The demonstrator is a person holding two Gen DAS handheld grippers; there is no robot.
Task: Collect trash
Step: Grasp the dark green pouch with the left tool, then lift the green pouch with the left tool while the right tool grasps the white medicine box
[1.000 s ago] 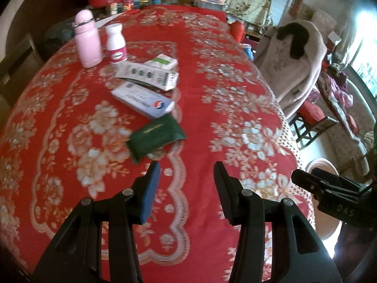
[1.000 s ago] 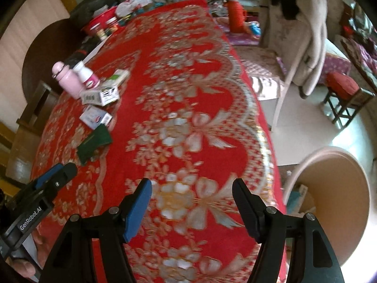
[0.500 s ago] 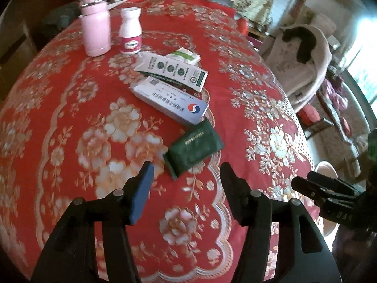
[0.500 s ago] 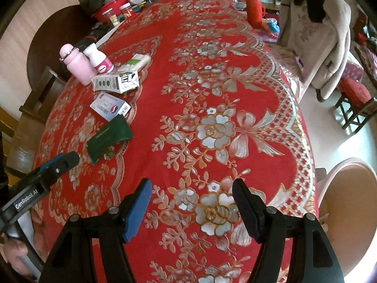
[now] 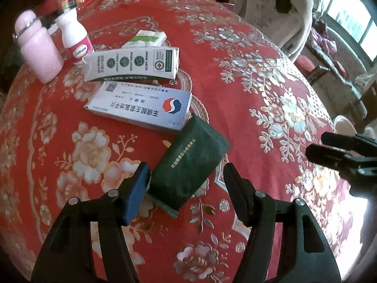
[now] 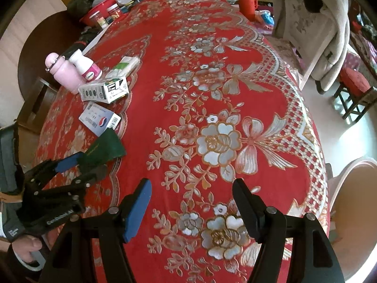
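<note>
A dark green packet (image 5: 190, 165) lies on the red floral tablecloth (image 5: 247, 82). My left gripper (image 5: 186, 179) is open, its fingers on either side of the packet's near end; it shows from the side in the right wrist view (image 6: 84, 162). Beyond lie a blue-white medicine box (image 5: 141, 108), a white-green carton (image 5: 132, 64) and a tissue pack (image 5: 147, 39). My right gripper (image 6: 190, 195) is open and empty above the tablecloth, right of the packet (image 6: 104, 147).
A pink flask (image 5: 37, 49) and a white pill bottle (image 5: 75, 40) stand at the far left. A red basin with jars (image 6: 101, 14) sits at the table's far end. A chair with a coat (image 6: 315, 28) stands right; a round bin (image 6: 353, 210) is beside the table.
My left gripper has moved forward and down, so the green packet now lies between its open fingers. My right gripper has barely moved.
</note>
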